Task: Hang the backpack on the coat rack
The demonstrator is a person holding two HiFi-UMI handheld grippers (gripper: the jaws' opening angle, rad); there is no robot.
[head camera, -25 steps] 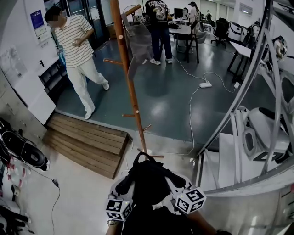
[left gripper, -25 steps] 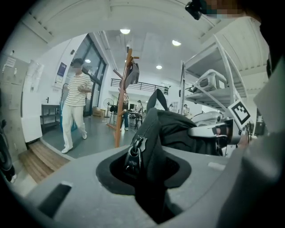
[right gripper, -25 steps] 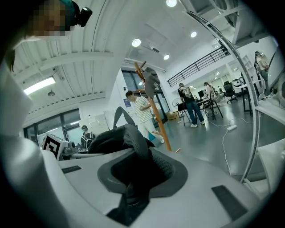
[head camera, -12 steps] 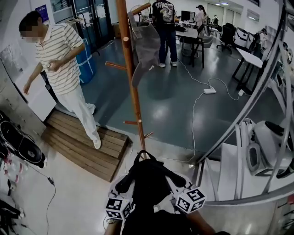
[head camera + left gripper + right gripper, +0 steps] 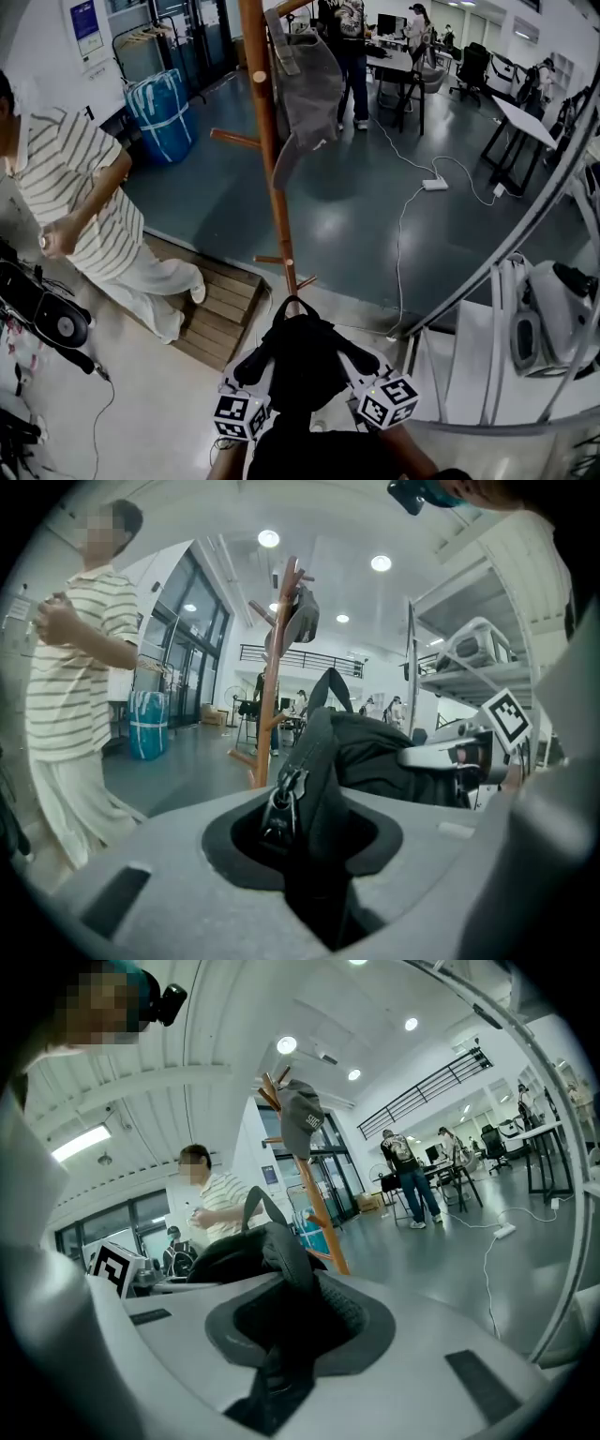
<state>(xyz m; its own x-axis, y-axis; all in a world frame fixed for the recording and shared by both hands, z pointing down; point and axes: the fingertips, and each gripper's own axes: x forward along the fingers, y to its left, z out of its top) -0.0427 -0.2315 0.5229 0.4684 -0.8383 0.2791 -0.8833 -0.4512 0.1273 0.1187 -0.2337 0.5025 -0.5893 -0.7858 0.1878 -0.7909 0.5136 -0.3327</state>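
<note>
I hold a black backpack (image 5: 300, 361) between both grippers, low in the head view, its top loop (image 5: 292, 305) pointing at the rack's foot. The left gripper (image 5: 248, 366) is shut on the left side by a zipper pull (image 5: 278, 803); fabric fills its jaws (image 5: 309, 850). The right gripper (image 5: 361, 364) is shut on the right side, with a strap (image 5: 281, 1260) running through the jaws (image 5: 281, 1330). The wooden coat rack (image 5: 270, 169) stands just ahead, and a grey cap (image 5: 309, 84) hangs from an upper peg. The coat rack (image 5: 272, 696) (image 5: 319, 1204) shows beyond the backpack (image 5: 375, 752) (image 5: 230, 1255).
A person in a striped shirt (image 5: 75, 206) stands at the left on a low wooden platform (image 5: 220, 309). A metal shelf frame (image 5: 525, 216) with white equipment (image 5: 548, 309) is at the right. A cable and power strip (image 5: 434, 184) lie on the floor beyond, with a blue bundle (image 5: 159, 103) and more people further back.
Both grippers and the backpack have come closer to the coat rack's foot. The striped-shirt person has walked from the back to the near left, onto the wooden platform.
</note>
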